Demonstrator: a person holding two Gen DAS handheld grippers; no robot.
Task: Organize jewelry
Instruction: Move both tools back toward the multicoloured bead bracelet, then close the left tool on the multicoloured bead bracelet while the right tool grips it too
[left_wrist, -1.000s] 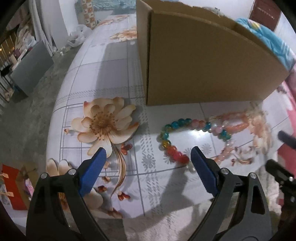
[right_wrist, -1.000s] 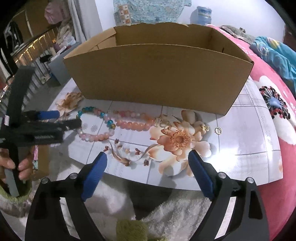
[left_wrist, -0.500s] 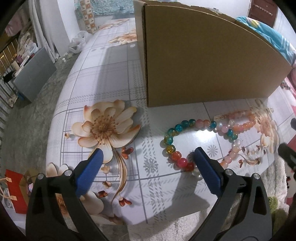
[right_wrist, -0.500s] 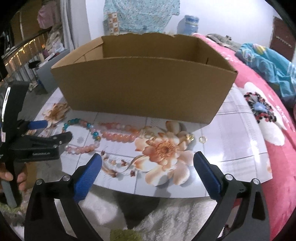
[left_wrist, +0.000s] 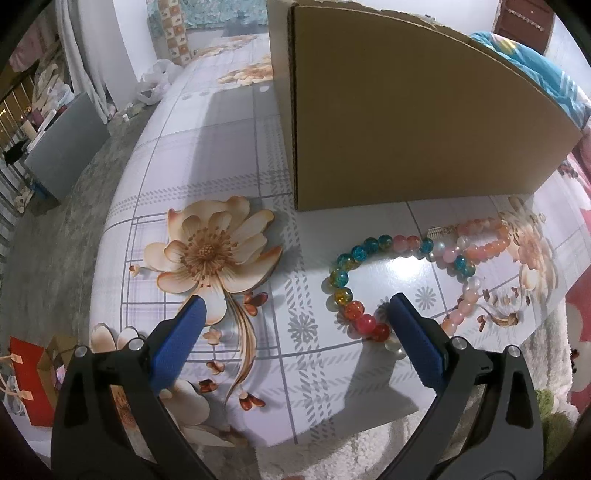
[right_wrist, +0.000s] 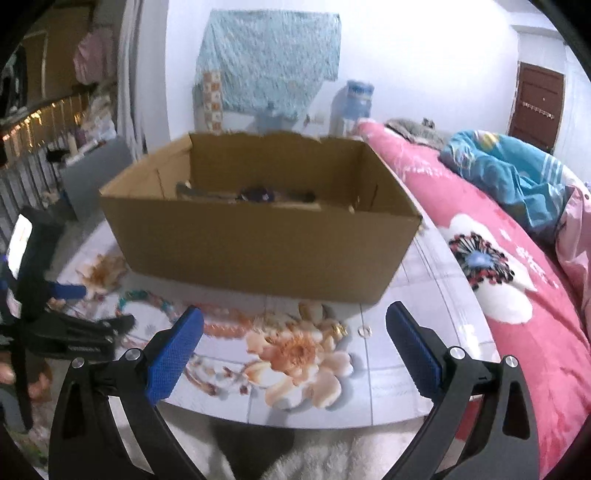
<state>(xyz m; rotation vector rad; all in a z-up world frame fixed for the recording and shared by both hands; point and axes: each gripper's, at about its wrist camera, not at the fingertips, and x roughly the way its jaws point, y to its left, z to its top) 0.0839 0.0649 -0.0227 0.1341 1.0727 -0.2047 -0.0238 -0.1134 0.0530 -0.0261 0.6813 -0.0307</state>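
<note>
A multicoloured bead bracelet (left_wrist: 345, 295) lies on the flower-print table (left_wrist: 207, 177), just ahead of my left gripper's right finger. Peach beads (left_wrist: 484, 247) and pale pink beads (left_wrist: 461, 310) lie to its right. An open cardboard box (left_wrist: 406, 110) stands behind them. My left gripper (left_wrist: 295, 306) is open above the table, with nothing between its fingers. My right gripper (right_wrist: 294, 312) is open too, near the table's front edge and facing the box (right_wrist: 258, 243). In this blurred view the peach beads (right_wrist: 225, 326) and a small ring (right_wrist: 365, 329) lie ahead. The left gripper (right_wrist: 107, 304) shows at the left.
Dark items (right_wrist: 258, 194) lie inside the box. A pink bed cover (right_wrist: 517, 314) with a blue blanket (right_wrist: 509, 177) runs along the right. A white fluffy rug (left_wrist: 369, 443) lies under the table's near edge. A grey cabinet (left_wrist: 62, 158) stands on the floor to the left.
Both grippers' jaws have spread slightly wider. The right gripper has tilted up, so the box's inside and the back wall now show. The left gripper has stayed over the bracelets.
</note>
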